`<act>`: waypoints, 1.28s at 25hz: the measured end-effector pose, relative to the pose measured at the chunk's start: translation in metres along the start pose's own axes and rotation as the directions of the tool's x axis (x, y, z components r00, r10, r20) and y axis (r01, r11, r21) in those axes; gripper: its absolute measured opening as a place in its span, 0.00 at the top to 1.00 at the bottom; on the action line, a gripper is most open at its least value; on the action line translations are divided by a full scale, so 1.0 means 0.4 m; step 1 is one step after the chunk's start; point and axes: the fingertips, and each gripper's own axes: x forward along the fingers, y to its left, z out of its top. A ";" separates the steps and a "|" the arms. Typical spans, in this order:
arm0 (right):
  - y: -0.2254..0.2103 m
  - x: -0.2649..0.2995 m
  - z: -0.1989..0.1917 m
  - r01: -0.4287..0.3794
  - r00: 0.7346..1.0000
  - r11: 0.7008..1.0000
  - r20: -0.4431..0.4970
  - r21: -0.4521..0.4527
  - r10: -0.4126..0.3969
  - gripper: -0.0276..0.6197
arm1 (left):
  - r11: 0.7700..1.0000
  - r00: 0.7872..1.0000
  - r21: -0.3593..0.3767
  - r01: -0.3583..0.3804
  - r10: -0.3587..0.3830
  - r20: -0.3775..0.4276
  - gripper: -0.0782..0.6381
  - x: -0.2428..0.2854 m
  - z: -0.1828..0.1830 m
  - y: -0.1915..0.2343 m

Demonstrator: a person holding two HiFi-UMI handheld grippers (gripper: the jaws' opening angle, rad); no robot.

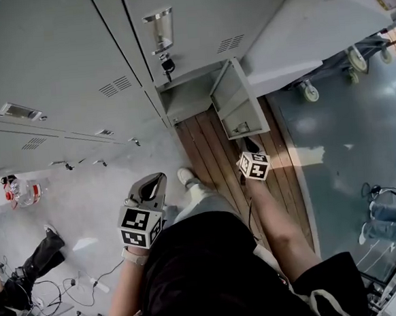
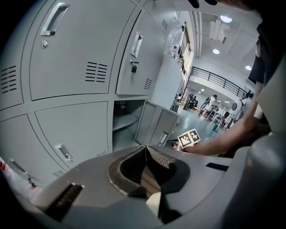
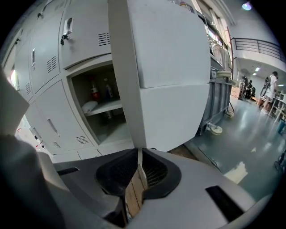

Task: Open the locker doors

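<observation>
Grey lockers [image 1: 53,56] fill the top of the head view. One low compartment [image 1: 183,100] stands open, its door [image 1: 231,103] swung out to the right. My right gripper [image 1: 251,144] hovers just in front of that door's lower end; its jaws [image 3: 139,152] are almost together, with a thin slit and nothing in it. The door [image 3: 174,67] looms straight ahead, and bottles show on the shelf [image 3: 103,105]. My left gripper [image 1: 153,179] is lower left, shut and empty [image 2: 145,146], facing a closed lower door [image 2: 73,127] beside the open compartment [image 2: 125,120].
A locker above carries a padlock [image 1: 167,64]. Wooden planks [image 1: 218,159] run under the open door. A cabinet on castors [image 1: 309,90] stands to the right. A plastic bottle [image 1: 23,191], cables and another person's leg [image 1: 42,255] lie at the left. My shoe [image 1: 186,176] is between the grippers.
</observation>
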 end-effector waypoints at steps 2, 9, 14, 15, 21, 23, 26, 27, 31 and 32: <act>-0.032 0.005 0.008 0.022 1.000 1.000 0.007 0.015 -0.022 0.87 | 1.000 1.000 0.002 0.002 -0.002 -0.006 0.86 0.008 0.000 -0.001; -0.116 0.013 0.036 0.092 0.995 0.992 0.022 0.081 -0.094 0.88 | 1.000 1.000 0.003 -0.001 0.001 -0.011 0.86 0.019 0.005 0.003; -0.112 0.010 0.047 0.111 0.993 0.990 0.025 0.086 -0.113 0.87 | 1.000 1.000 0.000 -0.009 0.009 -0.007 0.86 0.007 0.002 0.010; -0.104 0.009 0.048 0.108 0.993 0.991 0.027 0.084 -0.111 0.87 | 1.000 1.000 -0.002 -0.012 0.012 -0.006 0.86 0.004 0.000 0.013; 0.007 0.007 0.035 0.040 0.999 0.998 0.019 0.045 -0.040 0.87 | 0.999 0.999 -0.018 -0.034 0.034 0.006 0.86 -0.039 -0.021 0.038; 0.068 0.007 0.032 -0.004 1.000 1.000 0.015 0.013 0.004 0.87 | 0.998 0.999 -0.030 -0.048 0.048 0.015 0.86 -0.060 -0.029 0.050; 0.173 0.006 0.034 -0.080 0.997 0.996 0.013 -0.047 0.080 0.87 | 0.996 0.997 -0.048 -0.072 0.074 0.027 0.86 -0.097 -0.043 0.071; 0.210 0.005 0.035 -0.105 0.994 0.992 0.012 -0.067 0.106 0.87 | 0.995 0.996 -0.055 -0.082 0.084 0.030 0.86 -0.111 -0.050 0.079; 0.363 0.008 0.044 -0.199 0.979 0.970 0.007 -0.137 0.202 0.87 | 0.987 0.990 -0.094 -0.132 0.136 0.040 0.86 -0.176 -0.086 0.124; 0.403 0.009 0.047 -0.223 0.974 0.963 0.004 -0.153 0.226 0.87 | 0.983 0.987 -0.105 -0.147 0.152 0.043 0.86 -0.194 -0.095 0.136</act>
